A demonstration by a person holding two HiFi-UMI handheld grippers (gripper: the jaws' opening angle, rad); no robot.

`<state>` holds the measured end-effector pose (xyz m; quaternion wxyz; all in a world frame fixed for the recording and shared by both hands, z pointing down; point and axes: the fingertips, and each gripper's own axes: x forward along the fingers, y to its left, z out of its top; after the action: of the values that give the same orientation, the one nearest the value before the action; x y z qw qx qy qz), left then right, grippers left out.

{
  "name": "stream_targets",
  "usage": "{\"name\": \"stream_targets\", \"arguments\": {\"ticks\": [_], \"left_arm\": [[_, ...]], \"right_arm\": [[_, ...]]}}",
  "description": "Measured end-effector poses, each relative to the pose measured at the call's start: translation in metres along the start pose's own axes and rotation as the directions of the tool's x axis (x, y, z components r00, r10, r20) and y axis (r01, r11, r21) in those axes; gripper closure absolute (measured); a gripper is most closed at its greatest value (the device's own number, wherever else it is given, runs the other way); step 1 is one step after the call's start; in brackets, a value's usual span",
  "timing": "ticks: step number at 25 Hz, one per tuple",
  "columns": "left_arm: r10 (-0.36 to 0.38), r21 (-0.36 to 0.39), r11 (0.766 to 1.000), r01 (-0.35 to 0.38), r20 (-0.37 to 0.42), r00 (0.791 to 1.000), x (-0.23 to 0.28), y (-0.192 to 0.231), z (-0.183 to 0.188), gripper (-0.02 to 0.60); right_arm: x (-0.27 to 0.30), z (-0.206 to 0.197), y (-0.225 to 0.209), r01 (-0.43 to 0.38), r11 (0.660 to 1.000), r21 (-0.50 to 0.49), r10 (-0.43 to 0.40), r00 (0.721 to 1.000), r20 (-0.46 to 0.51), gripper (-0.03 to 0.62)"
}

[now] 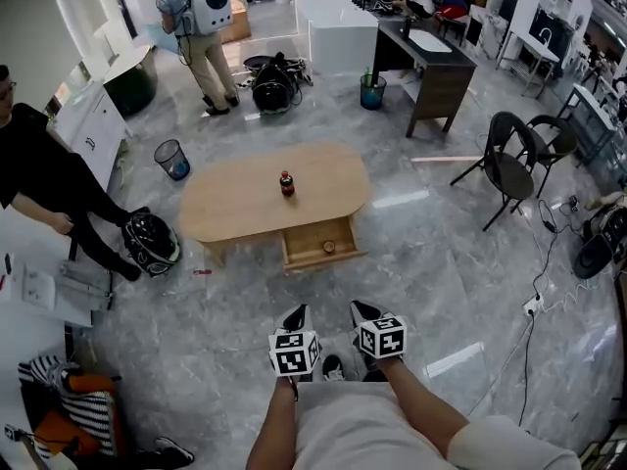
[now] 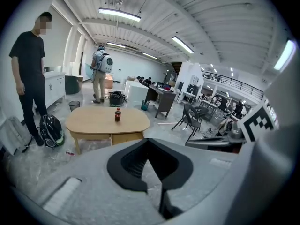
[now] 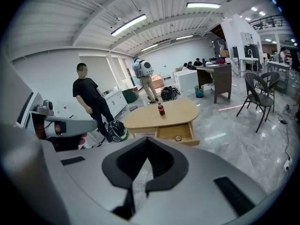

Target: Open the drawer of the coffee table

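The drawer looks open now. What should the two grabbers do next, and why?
Probably nothing more than rest where they are. The drawer of the coffee table already stands pulled out, and the left gripper and right gripper are both shut, empty, and well short of the table.

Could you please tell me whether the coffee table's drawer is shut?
No, the drawer stands pulled out from under the coffee table, with a small round object lying inside it.

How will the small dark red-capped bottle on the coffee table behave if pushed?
The small dark drink bottle with red cap stands upright, tall for its base, so a high push would probably tip it. Its round body would then likely roll on the smooth oval wooden coffee table.
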<state>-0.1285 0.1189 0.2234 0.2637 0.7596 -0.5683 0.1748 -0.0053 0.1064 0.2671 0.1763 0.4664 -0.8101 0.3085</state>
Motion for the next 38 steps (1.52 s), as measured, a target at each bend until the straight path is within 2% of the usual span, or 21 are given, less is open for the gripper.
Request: {"name": "stream_targets", "arguments": {"ticks": [3,6,10,13,24,28,38], "left_arm": [[-0.004,0.007,1.0,0.004,-0.006,1.0,-0.008,0.002,-0.002,0.571],[-0.003,-0.012,1.0,0.003,-0.012,1.0,-0.005,0.001,-0.012,0.571],[0.017,0.033,0.999,-0.015,-0.052,0.999,0.003,-0.005,-0.022,0.571],[0.023,0.039,0.999,-0.021,-0.061,0.998,0.009,-0.012,-0.024,0.571],[-0.022,0.103,0.994,0.029,-0.065,0.998,0.022,-0.032,-0.021,0.571],[-0.018,0.103,0.994,0.025,-0.061,0.998,0.019,-0.028,-0.02,0.571],[0.0,0.08,0.997,0.004,-0.055,0.998,0.015,-0.017,-0.025,0.571]], "right_arm": [[-0.011,-0.007,-0.001,-0.022,0.998,0.063,0.021,1.0,0.016,0.579],[-0.019,-0.009,-0.007,-0.011,0.999,0.034,0.01,0.999,0.034,0.579],[-0.027,-0.001,-0.013,0.001,1.0,0.03,-0.003,0.998,0.056,0.579],[-0.033,0.003,-0.017,0.005,0.999,0.032,-0.008,0.998,0.068,0.579],[-0.045,0.0,-0.024,0.024,0.998,0.065,-0.031,0.994,0.101,0.579],[-0.045,0.005,-0.025,0.006,0.993,0.118,-0.021,0.992,0.124,0.579],[-0.04,-0.002,-0.018,0.004,0.997,0.082,-0.013,0.994,0.108,0.58]]}}
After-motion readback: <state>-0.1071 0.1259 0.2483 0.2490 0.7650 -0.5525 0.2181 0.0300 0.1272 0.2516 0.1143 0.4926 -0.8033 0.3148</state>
